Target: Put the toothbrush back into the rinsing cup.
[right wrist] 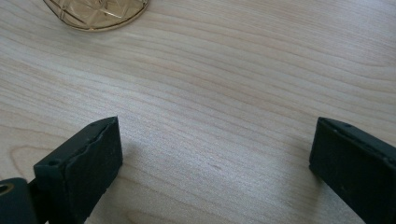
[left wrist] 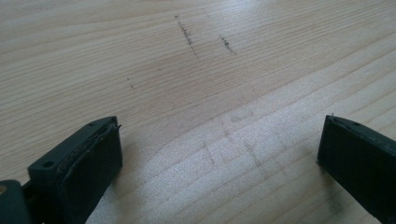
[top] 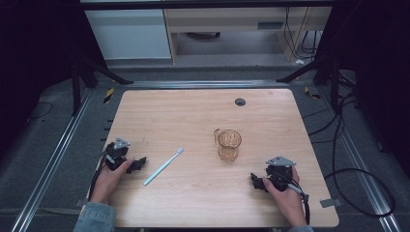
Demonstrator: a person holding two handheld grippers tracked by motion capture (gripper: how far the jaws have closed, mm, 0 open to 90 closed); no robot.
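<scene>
A light blue toothbrush (top: 164, 166) lies slanted on the wooden table (top: 193, 116), its head toward the far right. An amber glass mug (top: 228, 144) with a handle stands upright right of centre; its base (right wrist: 95, 13) shows at the top of the right gripper view. My left gripper (top: 139, 163) rests on the table at the near left, just left of the toothbrush, jaws wide apart over bare wood (left wrist: 219, 149). My right gripper (top: 256, 181) rests near the front right, below the mug, open with nothing between its jaws (right wrist: 215, 158).
A dark round grommet (top: 240, 102) sits in the table near its far edge. Metal rails (top: 53, 159) and black cables (top: 348, 174) run along the floor on both sides. Cabinets (top: 130, 34) stand beyond the table.
</scene>
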